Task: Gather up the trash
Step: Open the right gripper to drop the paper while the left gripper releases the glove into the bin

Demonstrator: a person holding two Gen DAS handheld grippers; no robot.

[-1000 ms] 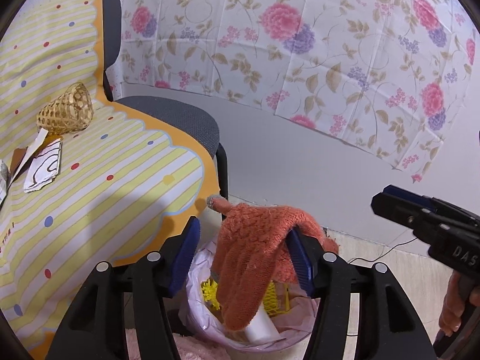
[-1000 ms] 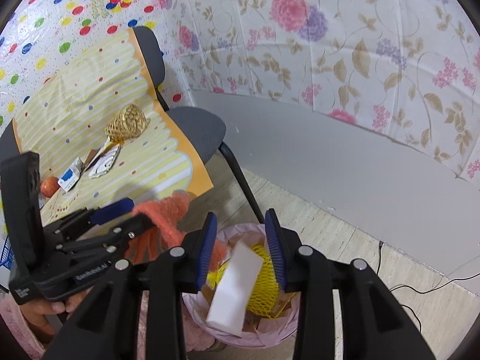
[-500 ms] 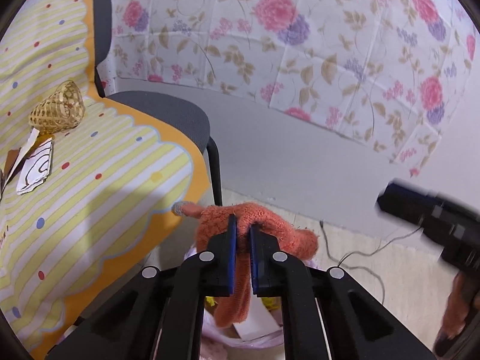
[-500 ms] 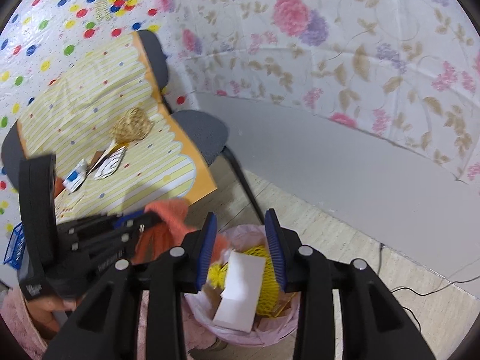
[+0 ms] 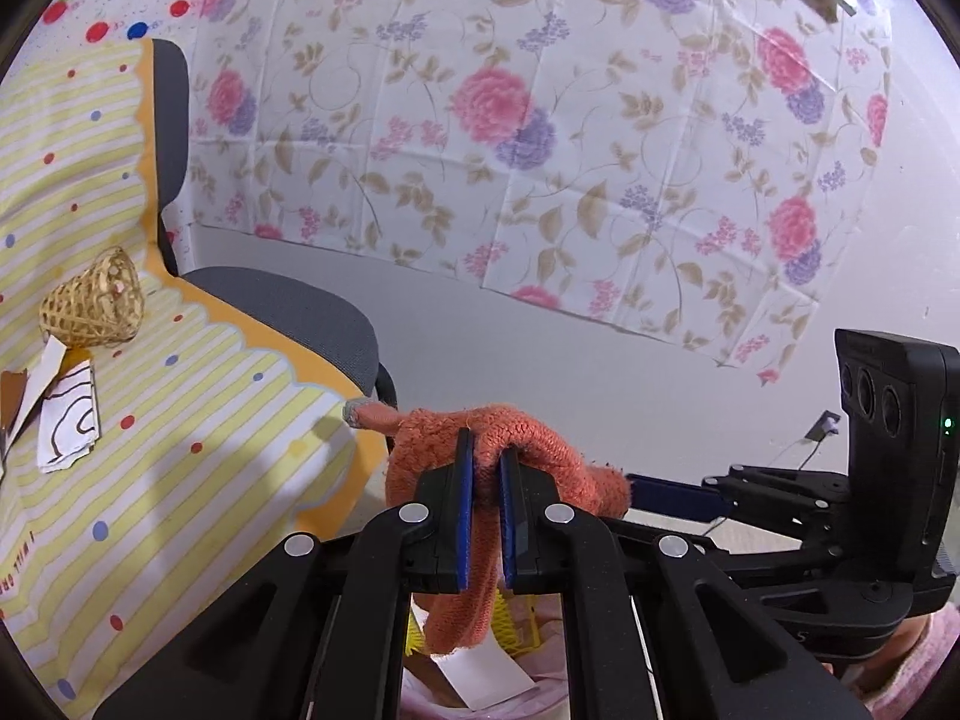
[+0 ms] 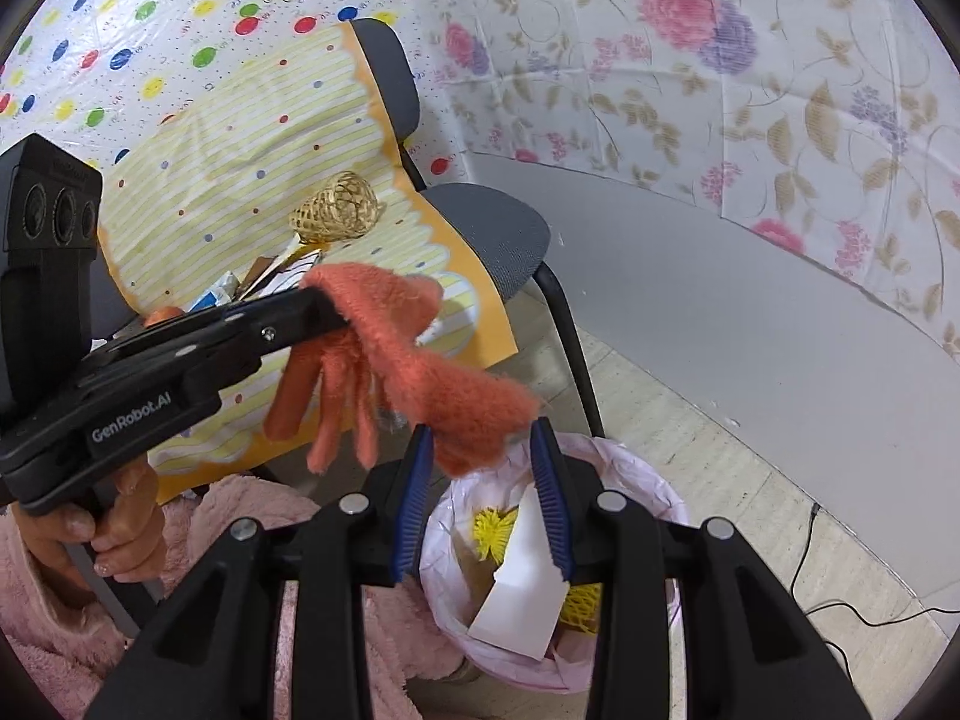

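Note:
An orange knitted glove [image 5: 540, 438] hangs from my left gripper [image 5: 483, 450], which is shut on its folded middle. In the right wrist view the same glove [image 6: 420, 360] droops from the left gripper [image 6: 324, 300], fingers down, over a bin with a pink liner [image 6: 636, 468]. The bin holds a white card [image 6: 522, 594] and yellow netting [image 6: 492, 531]. My right gripper [image 6: 480, 432] hovers above the bin with its jaws apart and nothing pressed between them; the glove's cuff hangs just beyond its tips. In the left wrist view the right gripper [image 5: 645, 489] sits low on the right.
A grey chair [image 5: 288, 306] draped with a yellow striped cloth [image 5: 180, 420] stands on the left. It carries a woven bamboo basket [image 5: 93, 303] and paper scraps [image 5: 66, 426]. A cable [image 6: 840, 594] lies on the floor by the grey wall. A hand [image 6: 120, 516] in a pink sleeve holds the left gripper.
My left gripper's jaws closed on the orange glove and lifted it higher above the bin. The right gripper shifted slightly, jaws unchanged.

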